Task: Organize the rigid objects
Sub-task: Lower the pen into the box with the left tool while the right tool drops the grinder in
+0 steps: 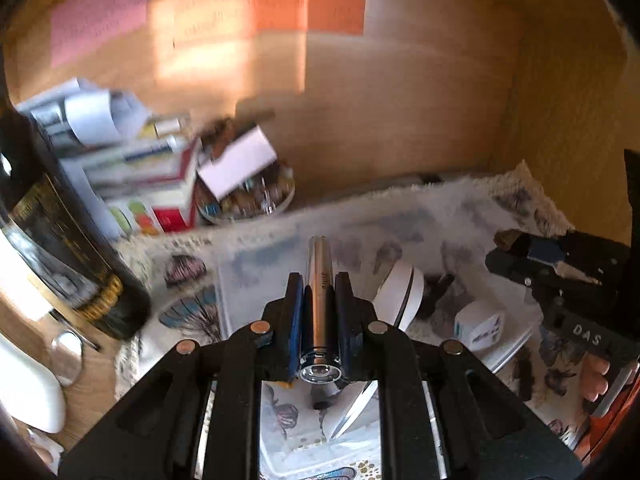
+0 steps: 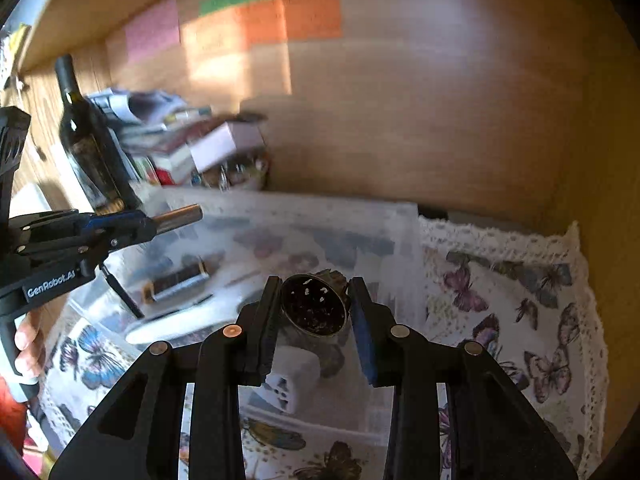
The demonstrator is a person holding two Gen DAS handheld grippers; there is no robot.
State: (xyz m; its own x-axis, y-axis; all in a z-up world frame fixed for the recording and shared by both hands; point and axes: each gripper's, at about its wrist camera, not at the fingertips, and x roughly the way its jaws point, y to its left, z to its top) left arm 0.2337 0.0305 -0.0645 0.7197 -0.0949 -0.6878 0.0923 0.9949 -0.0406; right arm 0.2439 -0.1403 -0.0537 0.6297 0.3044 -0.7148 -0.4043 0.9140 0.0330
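Gripping a silver tube point(image 1: 320, 304), left fingers point(image 1: 298, 308) closed tight; right fingers point(image 2: 267, 320) clamp a dark cup point(image 2: 314, 308) above the tray point(image 2: 400, 240).

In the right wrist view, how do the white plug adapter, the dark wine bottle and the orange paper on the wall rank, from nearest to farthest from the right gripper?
1. white plug adapter: just below the right gripper, in the clear tray.
2. dark wine bottle: far left, standing.
3. orange paper: high on the back wall.
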